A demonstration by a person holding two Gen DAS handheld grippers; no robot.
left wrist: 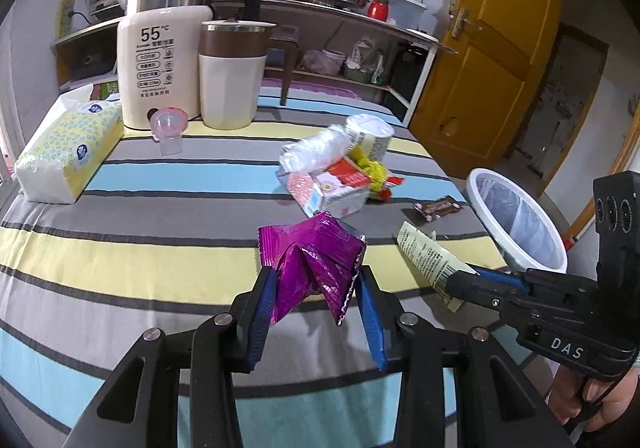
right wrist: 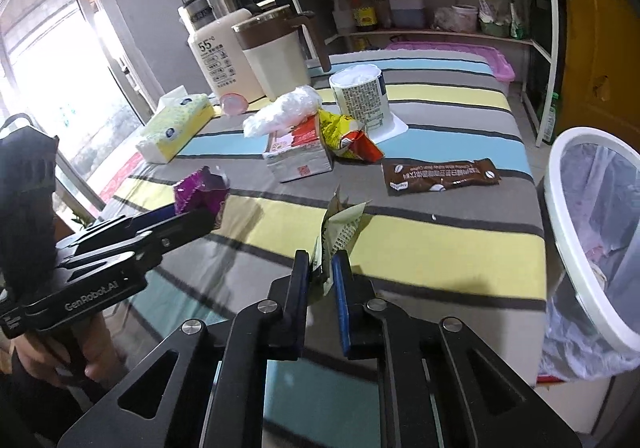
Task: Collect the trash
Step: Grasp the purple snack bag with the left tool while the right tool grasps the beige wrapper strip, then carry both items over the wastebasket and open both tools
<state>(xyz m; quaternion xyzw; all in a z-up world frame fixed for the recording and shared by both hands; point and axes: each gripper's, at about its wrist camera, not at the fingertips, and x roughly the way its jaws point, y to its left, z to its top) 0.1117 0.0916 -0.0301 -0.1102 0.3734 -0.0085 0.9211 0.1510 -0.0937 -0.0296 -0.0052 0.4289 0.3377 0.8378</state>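
Trash lies scattered over a bench [left wrist: 120,248] covered in a striped cloth of grey, yellow and blue. The left gripper [left wrist: 316,280] has its blue-padded fingers [left wrist: 264,308] closed on a crumpled purple foil wrapper [left wrist: 316,252], held just above the cloth near the bench's front edge. The right gripper [right wrist: 322,266] pinches a pale green printed wrapper [right wrist: 340,224] between its narrowly set fingers [right wrist: 340,288], also lifted off the cloth; in the left wrist view this wrapper [left wrist: 428,260] sticks out of the fingers toward the middle of the bench.

A white bin [right wrist: 576,216] lined with a clear bag stands just off the bench's right edge, with what may be some rubbish already inside, though the bag's folds make that hard to judge. On the cloth near that edge lies a brown coffee sachet [right wrist: 440,176]. Further in, around the middle, sits a cluster: a flattened red and white carton [right wrist: 298,154] with a crumpled clear plastic bag [right wrist: 284,110] resting on it, a yellow and red snack wrapper [right wrist: 346,136] touching the carton's right side, and behind them an upside-down paper cup [right wrist: 360,96].

Along the far left of the bench stand a cream kettle marked 55°C [left wrist: 160,64], a cream and brown jug [left wrist: 232,76] beside it, a small pink lid [left wrist: 168,120] in front of the kettle, and a yellow tissue pack [left wrist: 68,144] near the left edge.
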